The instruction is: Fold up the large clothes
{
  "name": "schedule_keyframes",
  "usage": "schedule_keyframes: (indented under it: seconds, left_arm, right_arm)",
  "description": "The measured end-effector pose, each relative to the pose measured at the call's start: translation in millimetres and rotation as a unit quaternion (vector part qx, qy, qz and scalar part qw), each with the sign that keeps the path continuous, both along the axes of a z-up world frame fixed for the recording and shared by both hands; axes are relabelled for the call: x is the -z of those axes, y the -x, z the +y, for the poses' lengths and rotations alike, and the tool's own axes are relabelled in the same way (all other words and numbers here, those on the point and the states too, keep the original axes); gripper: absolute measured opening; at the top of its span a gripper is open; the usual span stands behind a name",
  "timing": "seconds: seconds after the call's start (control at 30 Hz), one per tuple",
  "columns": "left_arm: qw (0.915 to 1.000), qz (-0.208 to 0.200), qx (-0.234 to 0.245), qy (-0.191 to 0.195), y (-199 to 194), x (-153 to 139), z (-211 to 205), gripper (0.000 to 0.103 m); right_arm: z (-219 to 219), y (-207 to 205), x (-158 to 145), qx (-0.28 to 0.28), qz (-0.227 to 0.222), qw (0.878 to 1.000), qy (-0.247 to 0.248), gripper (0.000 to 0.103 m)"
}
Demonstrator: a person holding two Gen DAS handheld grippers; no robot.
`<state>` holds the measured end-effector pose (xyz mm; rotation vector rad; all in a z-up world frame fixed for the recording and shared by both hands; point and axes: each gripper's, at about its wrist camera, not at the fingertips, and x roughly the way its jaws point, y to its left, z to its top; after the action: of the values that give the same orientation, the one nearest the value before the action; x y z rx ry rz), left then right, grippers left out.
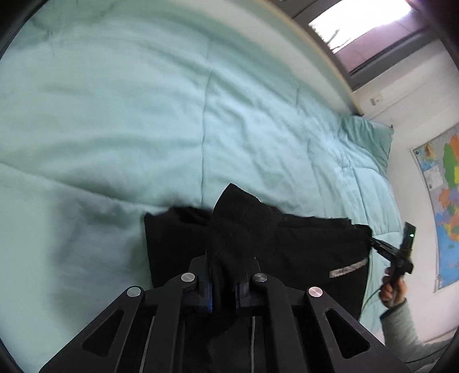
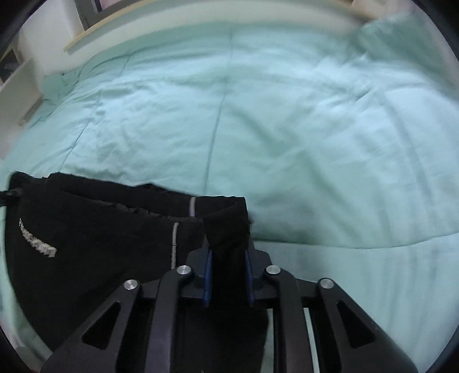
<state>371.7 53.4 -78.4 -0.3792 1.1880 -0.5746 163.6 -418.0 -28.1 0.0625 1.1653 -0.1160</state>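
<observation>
A black garment (image 1: pixel 301 246) with a grey printed logo (image 1: pixel 348 268) hangs stretched just above a mint-green quilt. My left gripper (image 1: pixel 226 272) is shut on a bunched corner of it, and the cloth sticks up between the fingers. At the right of the left wrist view my right gripper (image 1: pixel 373 242) pinches the garment's other edge, held by a hand (image 1: pixel 391 289) in a grey sleeve. In the right wrist view the right gripper (image 2: pixel 228 266) is shut on a fold of the garment (image 2: pixel 100 229), which spreads away to the left and shows a grey stripe (image 2: pixel 175 244).
The quilt (image 1: pixel 143 114) covers a wide bed beyond the garment. A matching pillow (image 1: pixel 370 134) lies at the far right corner under a window (image 1: pixel 358 25). A coloured wall map (image 1: pixel 441 206) hangs at the right. White furniture (image 2: pixel 43 43) stands past the bed's far left.
</observation>
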Motion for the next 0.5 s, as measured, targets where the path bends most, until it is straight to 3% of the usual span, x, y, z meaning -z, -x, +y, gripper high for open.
schedule_keyframes:
  seconds: [0.13, 0.2, 0.27, 0.37, 0.5]
  left_arm:
    - [0.997, -0.05, -0.041, 0.043, -7, -51, 13, 0.009]
    - [0.9949, -0.073, -0.059, 0.038, -18, -61, 11, 0.009]
    - [0.9945, -0.078, -0.069, 0.007, -31, -55, 5, 0.009]
    - [0.9955, -0.015, -0.074, -0.058, -55, 0, -5, 0.01]
    - [0.9913, 0.084, -0.08, -0.064, -58, 78, -1, 0.016]
  right_arm:
    - [3, -8, -52, 0.007, -0.05, 0.997, 0.056, 0.019]
    - [3, -30, -63, 0.017, -0.065, 0.995, 0.069, 0.019]
    - [1, -57, -58, 0.033, -0.066, 0.995, 0.061, 0.019]
    - [-2, -96, -14, 0.049, -0.014, 0.997, 0.061, 0.019]
    - [-2, -110, 74, 0.054, 0.089, 0.993, 0.055, 0.019]
